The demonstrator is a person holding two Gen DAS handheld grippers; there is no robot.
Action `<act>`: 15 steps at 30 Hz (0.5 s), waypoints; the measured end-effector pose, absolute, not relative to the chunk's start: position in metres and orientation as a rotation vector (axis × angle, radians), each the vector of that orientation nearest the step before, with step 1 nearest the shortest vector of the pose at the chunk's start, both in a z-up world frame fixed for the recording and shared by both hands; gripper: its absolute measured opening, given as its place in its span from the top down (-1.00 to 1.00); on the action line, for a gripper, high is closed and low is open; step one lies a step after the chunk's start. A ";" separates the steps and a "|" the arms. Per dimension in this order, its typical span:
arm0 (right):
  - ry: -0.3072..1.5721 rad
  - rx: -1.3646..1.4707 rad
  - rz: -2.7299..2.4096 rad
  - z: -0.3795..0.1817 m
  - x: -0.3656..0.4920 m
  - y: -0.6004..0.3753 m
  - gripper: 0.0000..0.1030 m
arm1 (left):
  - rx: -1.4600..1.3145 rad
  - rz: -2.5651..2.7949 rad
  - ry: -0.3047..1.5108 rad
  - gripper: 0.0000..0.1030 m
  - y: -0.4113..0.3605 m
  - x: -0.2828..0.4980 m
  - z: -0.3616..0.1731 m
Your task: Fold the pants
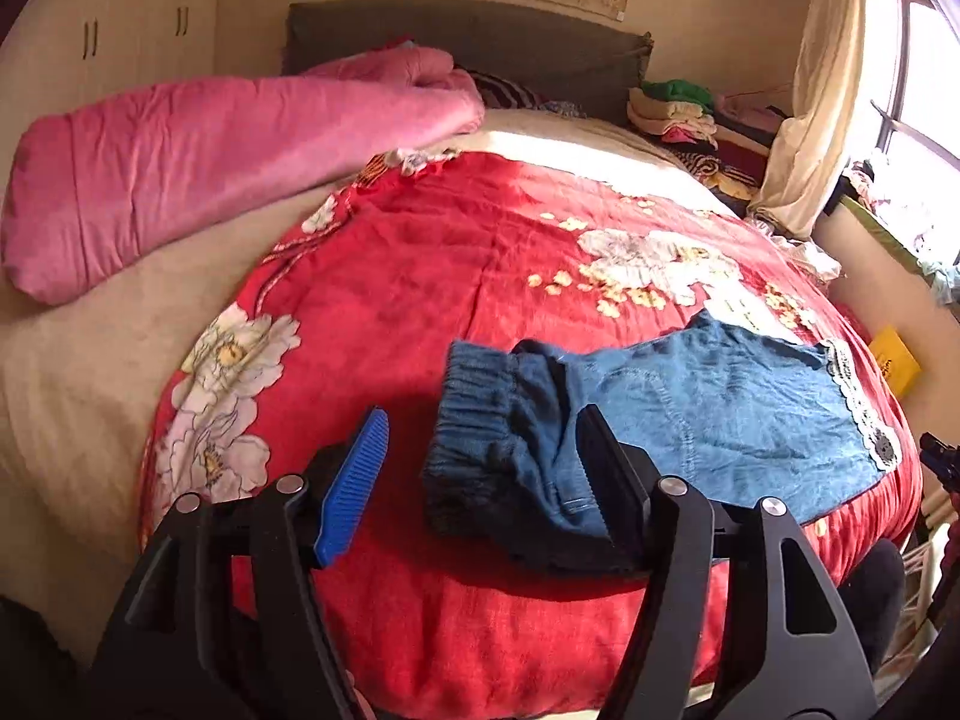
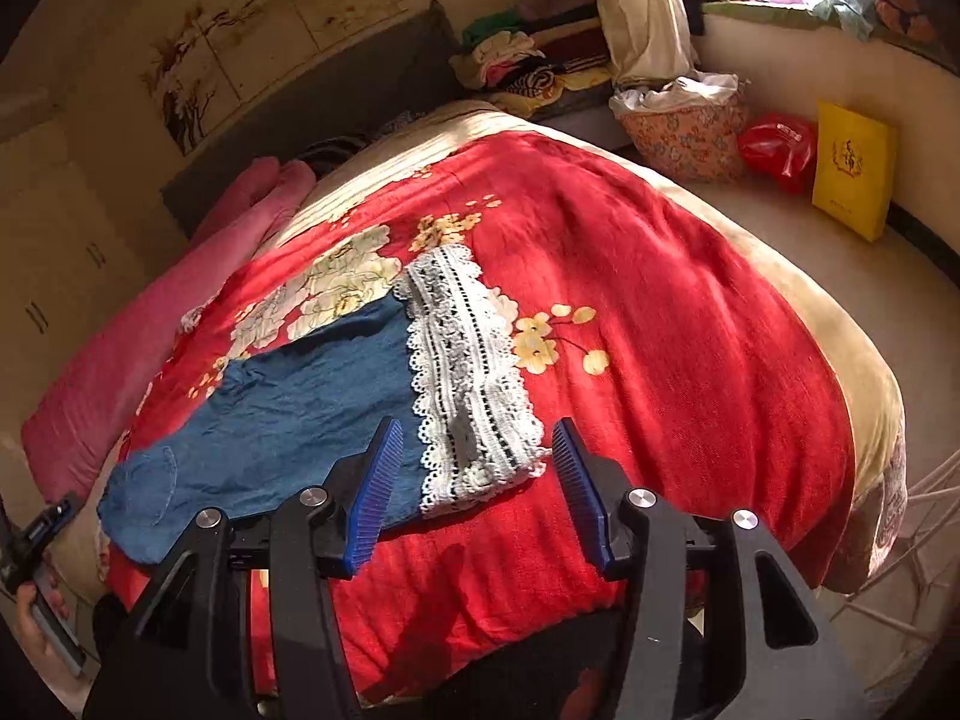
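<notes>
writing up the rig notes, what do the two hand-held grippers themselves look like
Both match: the left hand-held gripper and right hand-held gripper have matte black plastic linkage arms with triangular cut-outs and round silver pivot pins. Each finger carries a flat rectangular pad of ribbed blue rubber on a black backing. No cables, markings or sleeves are visible.

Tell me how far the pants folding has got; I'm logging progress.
Early stage. The blue pants lie spread across the red blanket, with no finished fold visible. In hand: nothing; the left tool is open at the ribbed waistband, and the right tool is open at the lace hem. Left: grip both ends and fold.
</notes>
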State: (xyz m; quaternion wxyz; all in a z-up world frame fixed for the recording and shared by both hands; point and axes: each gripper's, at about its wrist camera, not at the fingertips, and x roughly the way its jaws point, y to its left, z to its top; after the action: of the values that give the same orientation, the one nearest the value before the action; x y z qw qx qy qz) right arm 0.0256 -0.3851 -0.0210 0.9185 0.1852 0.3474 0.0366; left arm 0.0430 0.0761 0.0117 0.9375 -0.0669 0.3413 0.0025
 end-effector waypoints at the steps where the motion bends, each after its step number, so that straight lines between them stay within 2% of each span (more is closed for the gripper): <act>1: 0.713 0.358 0.102 -0.019 0.028 -0.376 -0.05 | -0.136 -0.026 0.692 -0.21 0.068 0.045 0.016; 5: 0.737 0.300 0.205 -0.020 0.051 -0.339 -0.07 | -0.133 -0.147 0.702 -0.21 0.030 0.061 0.016; 10: 0.806 0.304 0.239 -0.035 0.082 -0.322 -0.09 | -0.072 -0.209 0.820 -0.22 -0.011 0.089 -0.024; 15: 0.816 0.379 0.171 -0.046 0.098 -0.349 -0.26 | -0.078 -0.127 0.949 -0.21 0.008 0.100 -0.068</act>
State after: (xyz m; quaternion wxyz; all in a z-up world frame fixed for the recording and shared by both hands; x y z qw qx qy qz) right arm 0.0981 -0.3489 -0.0465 0.8969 0.1828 0.3941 0.0825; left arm 0.1003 0.0084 -0.0683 0.8868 -0.0373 0.4566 -0.0609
